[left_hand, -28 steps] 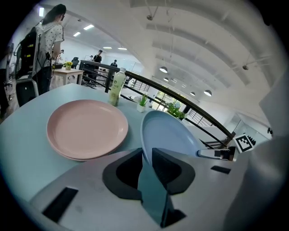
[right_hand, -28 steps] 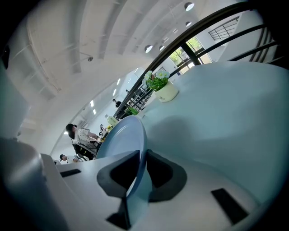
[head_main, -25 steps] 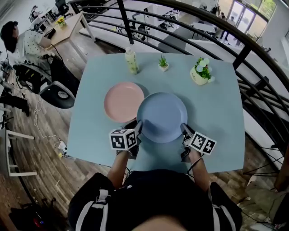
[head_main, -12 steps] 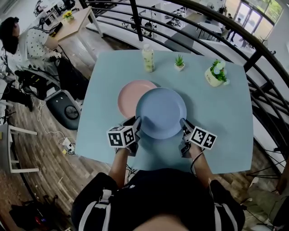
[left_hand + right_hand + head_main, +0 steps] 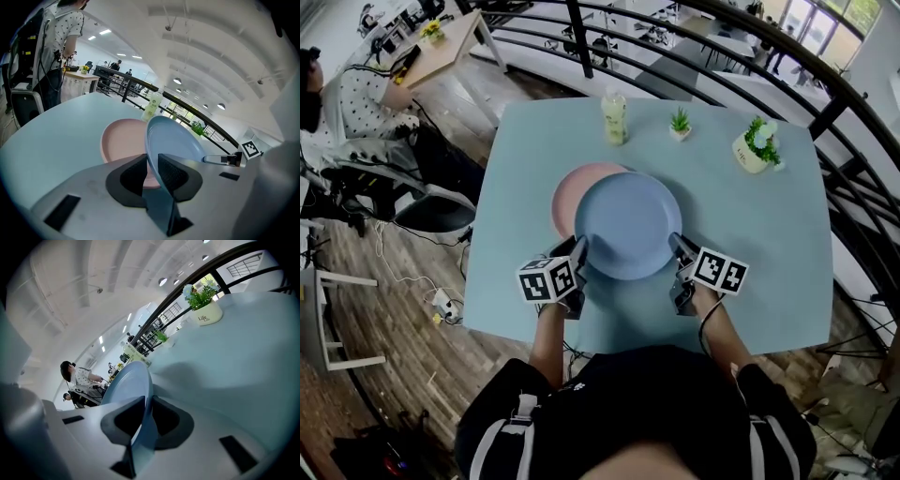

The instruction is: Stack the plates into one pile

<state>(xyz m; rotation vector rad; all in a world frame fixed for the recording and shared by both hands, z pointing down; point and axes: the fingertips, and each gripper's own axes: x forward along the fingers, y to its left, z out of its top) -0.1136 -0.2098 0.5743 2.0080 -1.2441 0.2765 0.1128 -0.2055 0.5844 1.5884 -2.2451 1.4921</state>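
Note:
A blue plate (image 5: 626, 225) is held off the table between both grippers. My left gripper (image 5: 578, 255) is shut on its near left rim, and my right gripper (image 5: 677, 248) is shut on its near right rim. In the left gripper view the blue plate (image 5: 171, 140) runs between the jaws of the left gripper (image 5: 151, 168), tilted above the pink plate (image 5: 123, 145). The right gripper view shows the blue plate (image 5: 129, 380) edge-on in the right gripper (image 5: 146, 416). The pink plate (image 5: 572, 192) lies on the light blue table (image 5: 750, 244), mostly covered from above by the blue one.
At the table's far edge stand a drink bottle (image 5: 614, 117), a tiny potted plant (image 5: 680, 122) and a white pot of flowers (image 5: 755, 145). A black railing (image 5: 853, 178) curves round the table's right side. A person sits at a desk (image 5: 356, 94) far left.
Both grippers have carried the blue plate leftward and away from me, so it now overlaps most of the pink plate instead of only its right edge.

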